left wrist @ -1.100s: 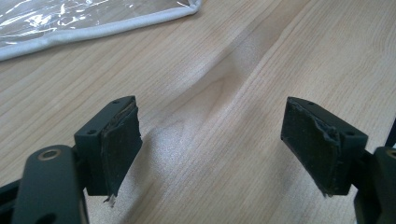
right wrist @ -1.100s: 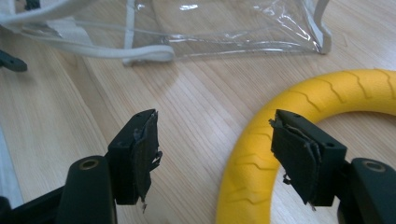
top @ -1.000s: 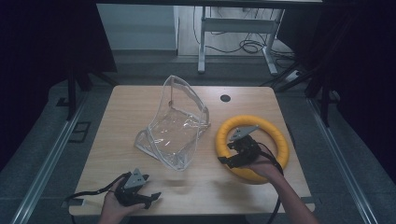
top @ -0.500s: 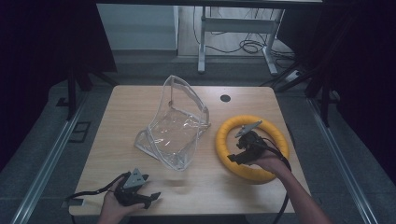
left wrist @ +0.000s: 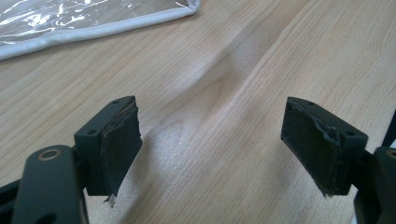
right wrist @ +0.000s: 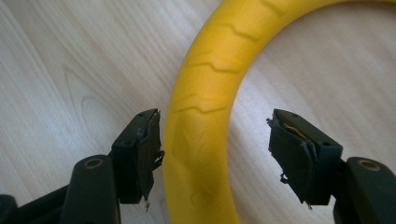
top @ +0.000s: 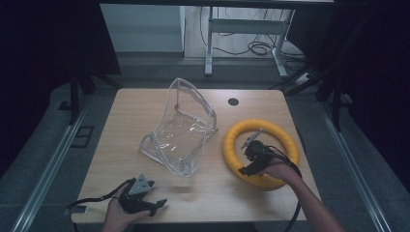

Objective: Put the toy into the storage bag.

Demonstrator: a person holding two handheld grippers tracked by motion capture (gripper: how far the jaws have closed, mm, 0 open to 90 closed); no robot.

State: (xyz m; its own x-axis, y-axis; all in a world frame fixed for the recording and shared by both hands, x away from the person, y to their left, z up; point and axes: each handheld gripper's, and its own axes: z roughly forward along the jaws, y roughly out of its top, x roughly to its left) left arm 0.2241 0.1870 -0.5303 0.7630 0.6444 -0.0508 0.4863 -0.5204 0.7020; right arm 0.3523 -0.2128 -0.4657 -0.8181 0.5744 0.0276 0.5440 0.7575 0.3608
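A yellow ribbed ring (top: pixel 257 124) lies flat on the right part of the wooden table (top: pixel 145 106). My right gripper (top: pixel 246 157) hangs low over the ring's near-left arc. In the right gripper view the ring (right wrist: pixel 205 88) runs between the jaws of my right gripper (right wrist: pixel 215 140). The left pad sits right beside it and the right pad stands well apart from it. These jaws have just been opening and do not pinch the ring. My left gripper (top: pixel 155 197) rests near the front left edge, and in its own view my left gripper (left wrist: pixel 212 126) stands open over bare wood.
A clear plastic pouch with a white rim (top: pixel 181 130) stands half-open at the table's middle, and its corner (left wrist: pixel 70 18) lies ahead of the left jaws. A small black round cap (top: pixel 233 101) sits near the far edge. Cables trail off the front edge.
The right gripper has sunk a little onto the ring's near-left arc, and its jaws narrowed, then widened slightly. The left gripper, the pouch and the ring have kept still.
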